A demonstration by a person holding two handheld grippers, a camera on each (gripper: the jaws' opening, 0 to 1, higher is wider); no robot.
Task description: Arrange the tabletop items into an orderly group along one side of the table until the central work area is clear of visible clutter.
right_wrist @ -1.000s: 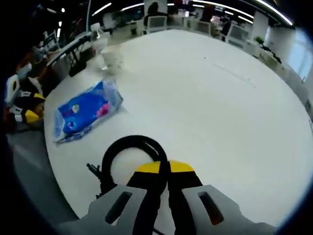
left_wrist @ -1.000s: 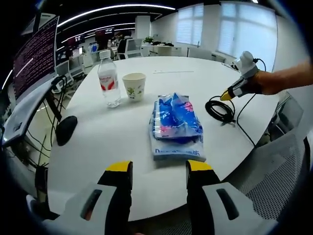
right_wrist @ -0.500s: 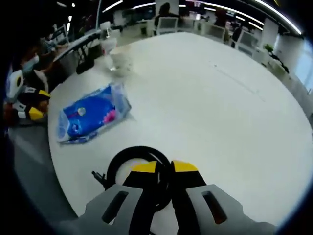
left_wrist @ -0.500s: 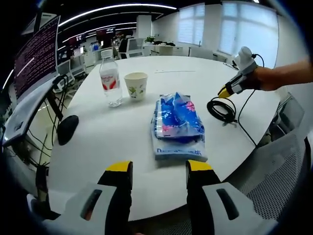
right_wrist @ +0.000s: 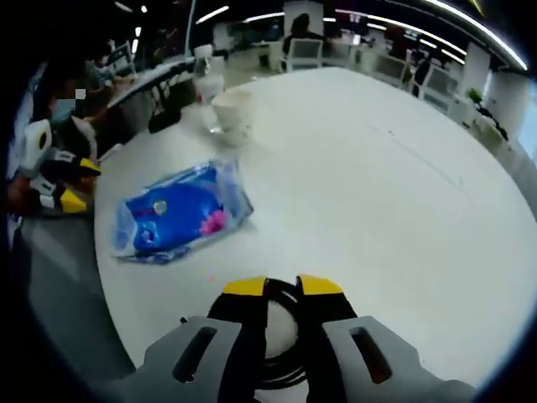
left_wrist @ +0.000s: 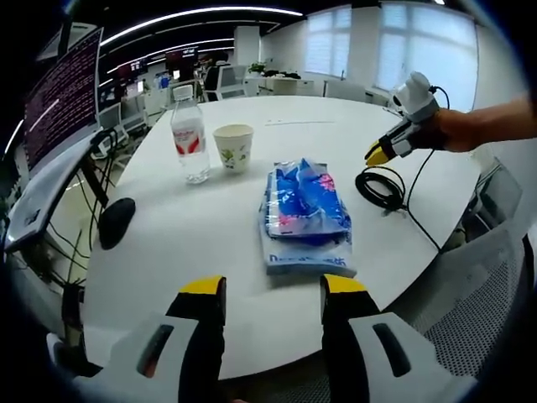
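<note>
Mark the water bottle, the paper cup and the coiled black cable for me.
water bottle (left_wrist: pixel 189 138): left gripper view, on its red-and-white label.
paper cup (left_wrist: pixel 232 149): left gripper view, on the middle of its printed side.
coiled black cable (left_wrist: pixel 379 187): left gripper view, on the coil's loops lying on the table.

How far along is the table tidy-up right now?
Nothing looks grouped yet: the water bottle and paper cup stand apart from the blue packet mid-table. The right claw hovers over the coiled black cable, holding nothing. The left claw waits open.
</note>
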